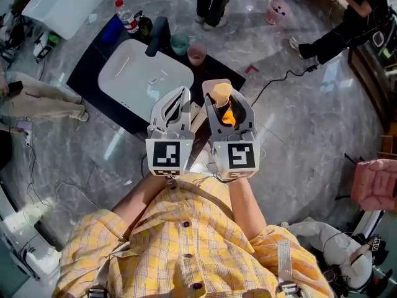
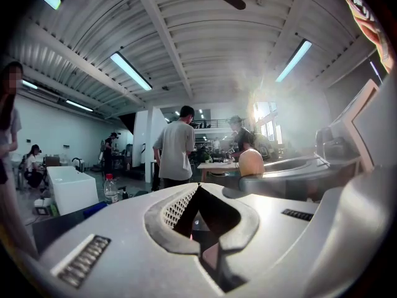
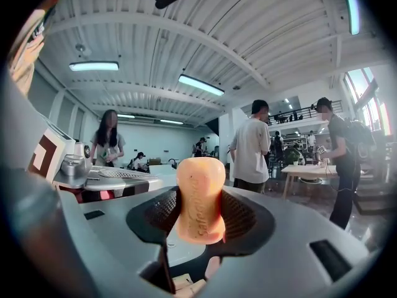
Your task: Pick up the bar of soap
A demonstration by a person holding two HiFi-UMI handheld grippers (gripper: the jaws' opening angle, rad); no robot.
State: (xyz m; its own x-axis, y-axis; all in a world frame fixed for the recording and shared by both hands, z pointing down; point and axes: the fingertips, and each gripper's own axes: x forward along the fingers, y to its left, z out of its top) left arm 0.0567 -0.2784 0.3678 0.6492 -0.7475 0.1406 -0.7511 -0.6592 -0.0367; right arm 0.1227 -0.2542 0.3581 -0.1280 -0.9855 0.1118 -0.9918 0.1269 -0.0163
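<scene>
The bar of soap (image 3: 200, 197) is orange and rounded, and it stands upright between the dark pads of my right gripper (image 3: 200, 211), which is shut on it. In the head view the soap (image 1: 222, 99) sits in the right gripper (image 1: 222, 104), raised in front of the person's chest above the floor. My left gripper (image 1: 178, 99) is held beside it on the left, jaws together and empty. In the left gripper view the fingertips (image 2: 198, 186) meet, and the soap (image 2: 251, 164) shows off to the right.
A white sink basin (image 1: 127, 82) with a dark faucet (image 1: 156, 36) sits in a dark counter ahead. A green cup (image 1: 180, 43), a pink cup (image 1: 196, 54) and a bottle (image 1: 127, 16) stand by it. People (image 1: 214, 2) stand beyond, and a cable (image 1: 279, 79) crosses the floor.
</scene>
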